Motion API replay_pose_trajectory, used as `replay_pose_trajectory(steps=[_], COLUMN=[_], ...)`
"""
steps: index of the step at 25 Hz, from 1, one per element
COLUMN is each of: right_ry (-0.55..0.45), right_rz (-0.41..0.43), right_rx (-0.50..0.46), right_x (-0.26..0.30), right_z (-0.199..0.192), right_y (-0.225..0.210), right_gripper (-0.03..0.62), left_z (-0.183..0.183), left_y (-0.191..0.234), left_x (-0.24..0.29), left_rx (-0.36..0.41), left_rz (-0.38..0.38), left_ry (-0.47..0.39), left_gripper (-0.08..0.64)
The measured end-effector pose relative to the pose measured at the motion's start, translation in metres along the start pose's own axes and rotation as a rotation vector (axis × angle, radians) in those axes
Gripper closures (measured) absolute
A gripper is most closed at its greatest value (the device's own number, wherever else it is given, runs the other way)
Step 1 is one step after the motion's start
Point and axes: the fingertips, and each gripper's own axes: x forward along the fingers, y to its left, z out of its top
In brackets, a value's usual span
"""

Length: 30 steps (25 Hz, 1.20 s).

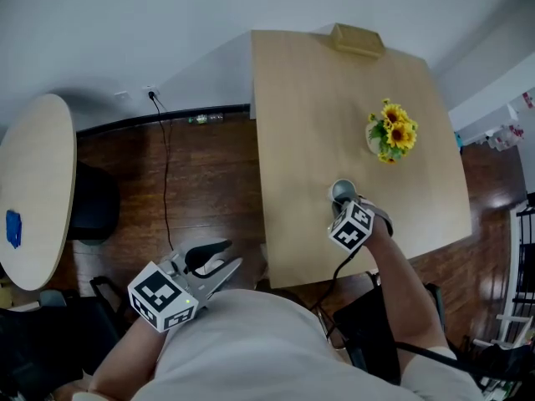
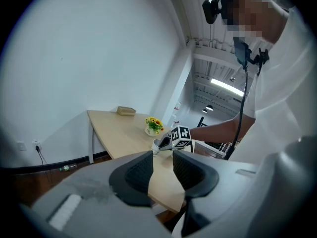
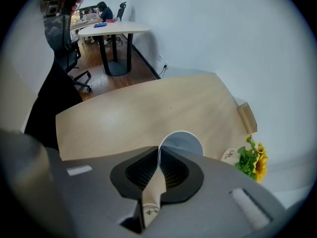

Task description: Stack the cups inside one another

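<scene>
At the far left, a round pale desk (image 1: 38, 182) carries a small blue object (image 1: 12, 228), and a black cable (image 1: 165, 174) hangs from a wall socket down to the dark wooden floor (image 1: 209, 190). To its right, low in the head view, the person's left arm holds the left gripper (image 1: 227, 256) over the floor, just off the near left corner of the rectangular desk (image 1: 309, 124) and close to the person's body. Its own view shows its jaws spread apart with nothing between them, looking across the desk toward the other gripper. The rectangular desk of light wood fills the middle of the head view, with most of its top bare. Near its front edge, right of centre, a single white cup (image 1: 341, 192) stands upright with its mouth open upward. The right gripper (image 1: 344, 203) points steeply down at the cup from the near side, its marker cube (image 1: 351, 226) facing the head camera. In the right gripper view the jaws are pressed together on the near wall of the cup, one jaw inside the rim and one outside, pinching it. Beyond the cup and to its right, well apart from it, a small white pot of sunflowers (image 1: 391, 132) stands on the desk. At the desk's far edge, against the wall, lies a flat tan box (image 1: 358, 40).
</scene>
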Motion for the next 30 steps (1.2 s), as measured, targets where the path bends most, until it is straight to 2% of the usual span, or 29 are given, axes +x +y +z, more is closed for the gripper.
replay_pose_trajectory(steps=[8,14,22,30], right_ry=[-0.045,-0.070,-0.051,0.008], right_rz=[-0.038,-0.047,-0.080,-0.077], right_rx=[0.040,0.103,0.235,0.349], right_x=[-0.046,-0.087,-0.130,-0.138], right_z=[0.002,-0.016,-0.068,-0.129], right_y=[-0.001,-0.001,-0.003,-0.001], right_gripper=[0.569,0.569,0.570,0.570], left_z=[0.009,0.016,0.022,0.030], left_y=[-0.004,-0.017,-0.035,-0.058], left_x=[0.014,0.036,0.063,0.095], left_rx=[0.043,0.083,0.120,0.148], left_rz=[-0.077,-0.160,-0.254,-0.330], left_ry=[0.008,0.018,0.042,0.053], left_gripper=[0.425,0.425,0.425,0.425])
